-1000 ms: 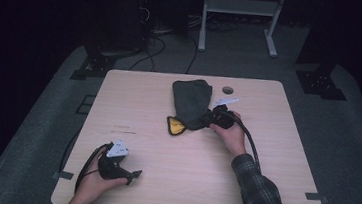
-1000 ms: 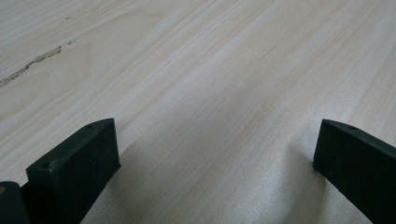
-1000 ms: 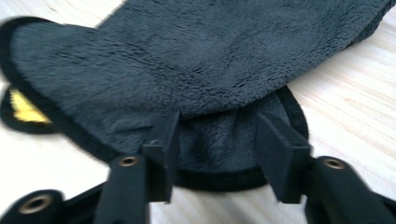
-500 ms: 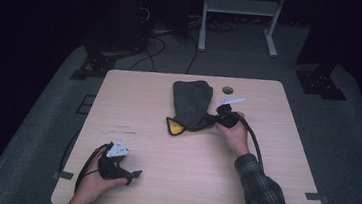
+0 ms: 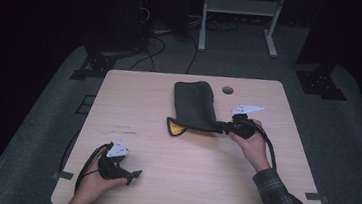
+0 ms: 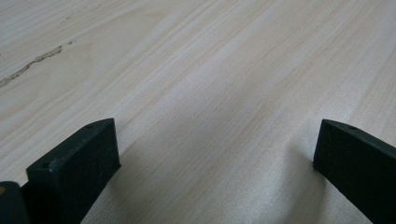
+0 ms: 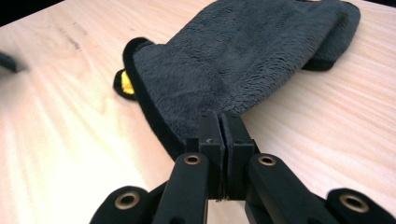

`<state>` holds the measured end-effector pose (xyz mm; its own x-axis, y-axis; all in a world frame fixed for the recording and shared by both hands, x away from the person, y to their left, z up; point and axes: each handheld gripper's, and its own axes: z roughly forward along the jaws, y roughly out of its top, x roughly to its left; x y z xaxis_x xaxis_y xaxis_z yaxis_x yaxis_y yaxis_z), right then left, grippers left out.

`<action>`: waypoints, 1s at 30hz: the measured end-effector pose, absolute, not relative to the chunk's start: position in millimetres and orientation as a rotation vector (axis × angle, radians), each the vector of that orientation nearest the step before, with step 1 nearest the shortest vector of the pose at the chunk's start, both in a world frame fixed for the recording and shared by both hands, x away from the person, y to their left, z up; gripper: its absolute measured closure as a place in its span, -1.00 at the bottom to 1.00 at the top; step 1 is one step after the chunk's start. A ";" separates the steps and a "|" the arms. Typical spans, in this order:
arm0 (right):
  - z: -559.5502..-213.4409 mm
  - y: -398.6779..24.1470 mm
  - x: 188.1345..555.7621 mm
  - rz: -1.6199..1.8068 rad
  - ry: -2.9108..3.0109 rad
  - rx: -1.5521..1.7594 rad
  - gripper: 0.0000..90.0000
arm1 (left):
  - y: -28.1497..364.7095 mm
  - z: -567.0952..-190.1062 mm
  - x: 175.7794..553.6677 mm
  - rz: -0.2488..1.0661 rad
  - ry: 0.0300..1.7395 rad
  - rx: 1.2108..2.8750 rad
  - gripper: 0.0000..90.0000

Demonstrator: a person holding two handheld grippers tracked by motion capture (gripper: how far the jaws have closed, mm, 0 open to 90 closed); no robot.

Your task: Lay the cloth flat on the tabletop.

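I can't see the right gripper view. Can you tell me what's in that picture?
The right gripper, jaws shut, pinches the near corner of a dark grey fuzzy cloth lying on a pale wooden table. A bit of yellow peeks out at the cloth's left edge.

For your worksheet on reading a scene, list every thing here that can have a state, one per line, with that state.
Right claw: shut on the cloth's near edge.
Left claw: open, nothing between the jaws, low over the table.
Dark grey cloth: folded, lying flat, a yellow corner showing.
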<state>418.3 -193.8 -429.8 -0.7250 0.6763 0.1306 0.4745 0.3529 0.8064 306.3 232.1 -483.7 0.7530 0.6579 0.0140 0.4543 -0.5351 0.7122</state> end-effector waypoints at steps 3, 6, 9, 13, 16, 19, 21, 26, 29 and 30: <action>-427.4 -200.1 406.5 1.306 2.395 1.014 0.94 | 232.0 -483.7 306.3 0.366 0.831 2.229 -1.00; -426.7 -207.1 394.4 1.305 2.409 1.001 0.94 | 232.2 -483.5 306.4 0.368 0.831 2.231 -1.00; -426.9 -213.3 381.6 1.295 2.429 0.983 0.94 | 232.3 -483.5 306.4 0.368 0.832 2.232 -1.00; -425.9 -221.0 368.3 1.283 2.446 0.972 0.94 | 232.3 -483.5 306.4 0.368 0.832 2.231 -1.00; -427.9 -232.8 349.7 1.275 2.464 0.965 0.94 | 232.4 -483.5 306.5 0.370 0.836 2.230 -1.00; -432.1 -241.6 336.2 1.265 2.480 0.976 0.94 | 232.3 -483.4 306.5 0.370 0.836 2.231 -1.00; -434.1 -244.5 331.9 1.261 2.484 0.980 0.94 | 232.3 -483.4 306.4 0.371 0.839 2.230 -1.00; -447.8 -257.7 310.0 1.237 2.521 1.011 0.94 | 231.9 -482.7 304.8 0.374 0.839 2.219 -0.96; -453.8 -262.1 303.6 1.220 2.531 1.023 0.93 | 231.0 -480.3 304.4 0.338 0.826 2.212 -0.86; -455.7 -263.8 302.4 1.219 2.532 1.026 0.91 | 229.9 -479.3 304.1 0.323 0.822 2.202 -0.81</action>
